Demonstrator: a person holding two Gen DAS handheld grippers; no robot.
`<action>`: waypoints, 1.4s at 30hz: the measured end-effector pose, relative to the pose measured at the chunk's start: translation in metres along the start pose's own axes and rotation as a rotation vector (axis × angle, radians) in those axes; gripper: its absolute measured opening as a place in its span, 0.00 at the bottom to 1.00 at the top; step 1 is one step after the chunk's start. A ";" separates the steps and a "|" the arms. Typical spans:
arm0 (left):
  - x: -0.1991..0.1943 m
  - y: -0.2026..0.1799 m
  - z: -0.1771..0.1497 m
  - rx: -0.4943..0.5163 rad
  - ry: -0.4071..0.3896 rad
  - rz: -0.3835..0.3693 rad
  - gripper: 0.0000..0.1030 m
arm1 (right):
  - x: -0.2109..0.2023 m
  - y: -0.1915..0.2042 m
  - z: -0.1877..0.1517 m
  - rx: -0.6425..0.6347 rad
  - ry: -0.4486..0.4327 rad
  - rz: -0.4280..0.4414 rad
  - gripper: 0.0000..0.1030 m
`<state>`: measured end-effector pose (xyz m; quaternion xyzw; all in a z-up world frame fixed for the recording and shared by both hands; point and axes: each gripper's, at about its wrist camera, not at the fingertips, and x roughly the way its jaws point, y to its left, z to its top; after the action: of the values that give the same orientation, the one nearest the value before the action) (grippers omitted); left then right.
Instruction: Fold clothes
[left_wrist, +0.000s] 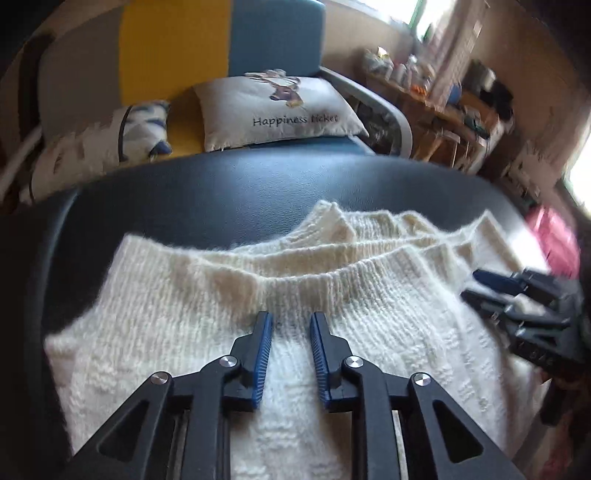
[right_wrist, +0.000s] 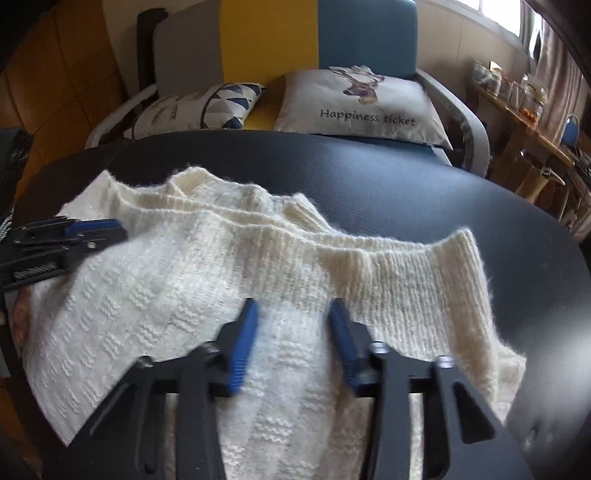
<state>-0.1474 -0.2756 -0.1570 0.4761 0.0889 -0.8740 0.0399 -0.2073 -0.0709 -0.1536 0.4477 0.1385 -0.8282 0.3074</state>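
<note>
Left wrist view shows your cream sweater (left_wrist: 229, 325) lying in stacked layers on the black table (left_wrist: 236, 192), partly folded, with left gripper (left_wrist: 291, 321) and right gripper (right_wrist: 293, 310) both parted, gripping nothing above it.

Bare table (right_wrist: 388, 184) lies open beyond the sweater (right_wrist: 207, 280) and to its right. The sweater's layered ribbed edges rise as a low ridge ahead of both grippers. The left gripper (right_wrist: 110, 230) sits over the sweater's left side, well apart from the right gripper (right_wrist: 291, 325), with open knit between.
</note>
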 end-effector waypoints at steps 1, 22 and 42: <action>0.000 -0.003 0.000 0.010 -0.007 -0.005 0.05 | -0.001 0.001 0.000 -0.003 -0.003 0.001 0.23; -0.018 0.034 -0.004 -0.186 -0.141 -0.083 0.08 | -0.008 -0.012 0.007 0.048 -0.045 0.039 0.04; -0.016 0.007 -0.019 -0.040 -0.111 0.029 0.03 | -0.007 0.011 0.014 0.028 -0.049 0.077 0.07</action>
<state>-0.1221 -0.2793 -0.1549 0.4273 0.0970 -0.8964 0.0668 -0.2072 -0.0837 -0.1398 0.4366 0.1020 -0.8283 0.3360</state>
